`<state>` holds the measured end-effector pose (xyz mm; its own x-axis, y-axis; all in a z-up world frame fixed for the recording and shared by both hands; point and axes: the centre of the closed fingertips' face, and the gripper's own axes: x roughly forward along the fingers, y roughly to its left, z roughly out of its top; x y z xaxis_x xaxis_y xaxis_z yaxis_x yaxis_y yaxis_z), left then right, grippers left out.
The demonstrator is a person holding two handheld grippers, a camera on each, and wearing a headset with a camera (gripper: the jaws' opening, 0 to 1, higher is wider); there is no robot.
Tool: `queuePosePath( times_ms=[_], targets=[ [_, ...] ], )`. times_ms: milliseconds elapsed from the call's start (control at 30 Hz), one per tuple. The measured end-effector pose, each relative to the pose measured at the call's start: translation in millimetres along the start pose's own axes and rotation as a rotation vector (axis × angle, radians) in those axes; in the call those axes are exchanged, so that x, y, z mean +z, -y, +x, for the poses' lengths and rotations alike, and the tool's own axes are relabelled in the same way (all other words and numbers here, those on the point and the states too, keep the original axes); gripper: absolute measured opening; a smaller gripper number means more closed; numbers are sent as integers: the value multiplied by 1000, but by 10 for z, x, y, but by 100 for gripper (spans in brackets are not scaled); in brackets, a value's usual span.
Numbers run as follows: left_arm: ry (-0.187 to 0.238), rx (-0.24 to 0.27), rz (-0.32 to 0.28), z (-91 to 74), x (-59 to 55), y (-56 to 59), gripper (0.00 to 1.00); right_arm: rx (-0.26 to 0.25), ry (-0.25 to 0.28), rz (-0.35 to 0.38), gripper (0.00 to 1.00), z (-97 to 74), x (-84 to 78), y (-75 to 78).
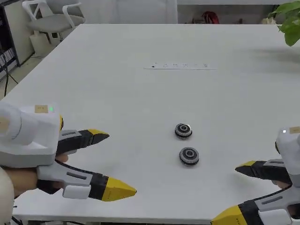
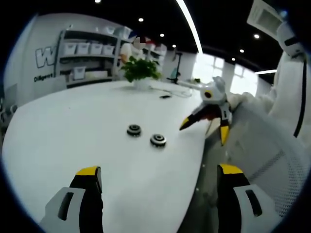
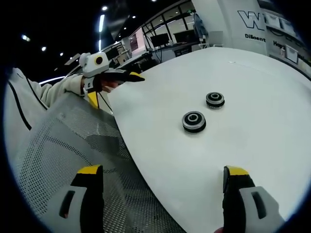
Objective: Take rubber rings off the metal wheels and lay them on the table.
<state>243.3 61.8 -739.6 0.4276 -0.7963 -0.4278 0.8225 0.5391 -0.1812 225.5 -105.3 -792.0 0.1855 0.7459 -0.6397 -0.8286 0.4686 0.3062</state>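
The two metal wheels sit on the white desk (image 1: 117,84), toward its near edge and a little right of the middle. They lie close together without touching, the far wheel (image 1: 183,131) just behind the near wheel (image 1: 189,156). Both lie flat with the hub facing up, and the black rubber rings (image 3: 194,128) are on them, around the rims.

The left gripper (image 1: 117,164) hangs over the near-left part of the desk. Its yellow-tipped jaws are spread wide, point toward the wheels and hold nothing. The right gripper (image 1: 225,194) is at the near-right corner, partly past the near edge, with its jaws just as wide and nothing between them. Both grippers are well apart from the wheels, which lie between them. A hand shows under the left gripper's white body.

Further back, near the middle of the desk, a flat strip of sockets (image 1: 180,66) is set into the top. A leafy plant (image 1: 288,21) reaches in at the far-right corner, and a white chair (image 1: 51,18) stands beyond the far-left corner.
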Motion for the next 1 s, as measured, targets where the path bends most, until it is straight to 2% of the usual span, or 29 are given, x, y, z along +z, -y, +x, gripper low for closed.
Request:
queuePosePath(
  times_ms=[333, 500, 767, 1000],
  targets=[
    [-10, -13, 3, 4, -19, 40, 100, -5, 9, -2, 100, -11, 18, -12],
    [-7, -20, 2, 11, -11, 51, 100, -23, 35, 11, 99, -42, 58, 22],
    [-8, -21, -1, 13, -13, 45, 100, -24, 72, 30, 99, -57, 119, 28],
    [11, -6, 0, -8, 50, 3, 100, -33, 101, 37, 99, -84, 177, 60]
  ],
)
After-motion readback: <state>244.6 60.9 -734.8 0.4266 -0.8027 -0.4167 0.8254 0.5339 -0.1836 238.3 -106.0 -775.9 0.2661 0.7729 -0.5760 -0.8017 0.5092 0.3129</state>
